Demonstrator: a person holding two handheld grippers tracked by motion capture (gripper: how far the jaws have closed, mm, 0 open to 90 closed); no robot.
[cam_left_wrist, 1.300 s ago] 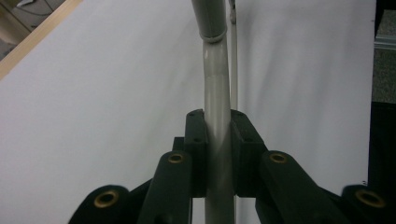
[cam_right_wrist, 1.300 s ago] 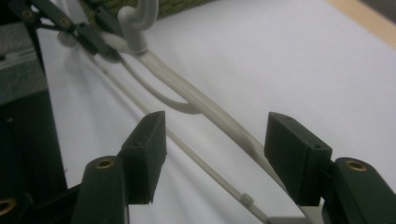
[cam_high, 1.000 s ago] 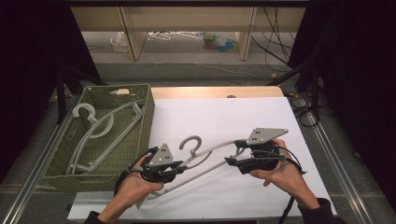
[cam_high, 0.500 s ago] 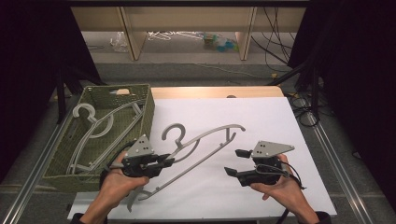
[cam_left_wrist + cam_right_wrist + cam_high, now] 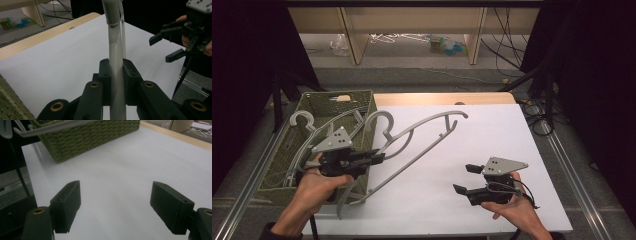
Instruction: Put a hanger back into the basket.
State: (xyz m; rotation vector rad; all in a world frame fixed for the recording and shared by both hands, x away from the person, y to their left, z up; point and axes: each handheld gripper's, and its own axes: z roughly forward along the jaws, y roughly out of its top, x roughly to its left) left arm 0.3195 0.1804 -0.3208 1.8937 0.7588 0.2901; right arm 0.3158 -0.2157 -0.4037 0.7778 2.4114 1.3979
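A grey plastic hanger [image 5: 422,137] hangs in the air over the left half of the white table, its hook near the basket's right wall. My left gripper [image 5: 379,157] is shut on the hanger's bar, and the left gripper view has that grey hanger bar [image 5: 116,62] clamped between the jaws. My right gripper [image 5: 464,178] is held low over the table's front right, open and holding nothing; its own view has both pads [image 5: 67,203] wide apart above bare white table.
A green woven basket [image 5: 362,100] stands at the table's left and holds other grey hangers [image 5: 302,125]. The same basket [image 5: 90,140] fills the top of the right gripper view. A wooden strip [image 5: 442,98] borders the table's far edge.
My right gripper has let go of the hanger and drawn back to the front right, open. My left gripper has carried the hanger leftward toward the basket.
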